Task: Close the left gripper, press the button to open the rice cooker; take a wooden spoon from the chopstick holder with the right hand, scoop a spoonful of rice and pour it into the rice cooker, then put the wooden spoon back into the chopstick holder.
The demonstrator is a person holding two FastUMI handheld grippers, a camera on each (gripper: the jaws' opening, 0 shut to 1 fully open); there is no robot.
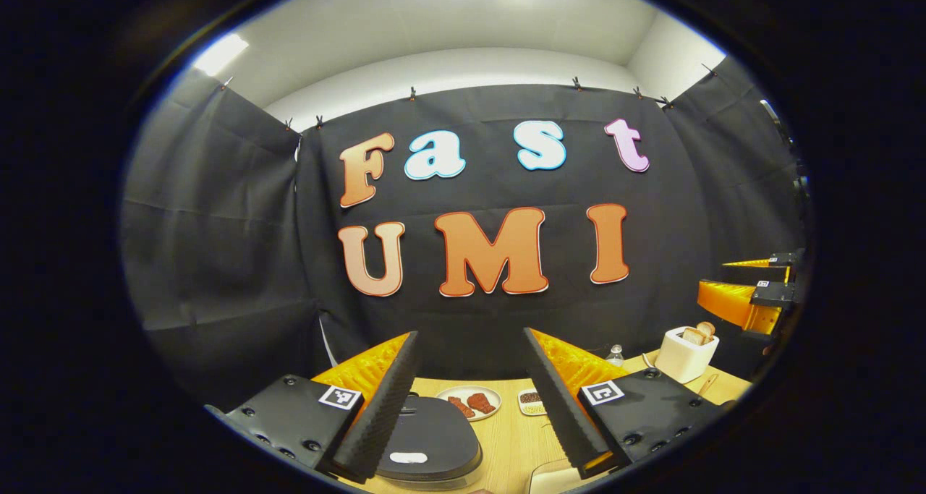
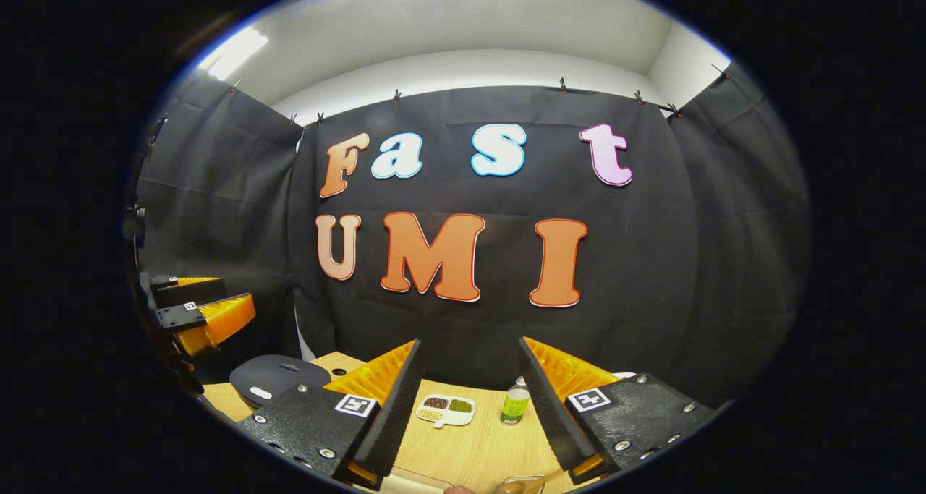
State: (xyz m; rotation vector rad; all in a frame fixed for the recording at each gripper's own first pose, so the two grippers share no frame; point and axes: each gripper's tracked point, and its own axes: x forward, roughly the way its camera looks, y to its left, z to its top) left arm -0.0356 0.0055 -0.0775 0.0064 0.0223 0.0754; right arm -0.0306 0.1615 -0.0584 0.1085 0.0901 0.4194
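Both tools are held high with their jaws wide apart and gripping nothing. The left gripper (image 1: 470,400) hovers above the dark, rounded, closed rice cooker (image 1: 430,436) on the light wooden table (image 1: 506,436), its lid just below and between the fingers. The lid's pale oval button (image 1: 409,458) probably needs a firm press from closed tips. Below the right gripper (image 2: 466,407), a slim wooden spoon (image 2: 524,485) pokes up, likely light and stiff, best pinched at the handle.

The rice cooker (image 1: 427,436) is dark grey with a white button; the desk (image 1: 510,436) is pale wood-grain; the toaster (image 1: 686,355) is cream; the small bottle (image 2: 515,405) is green.
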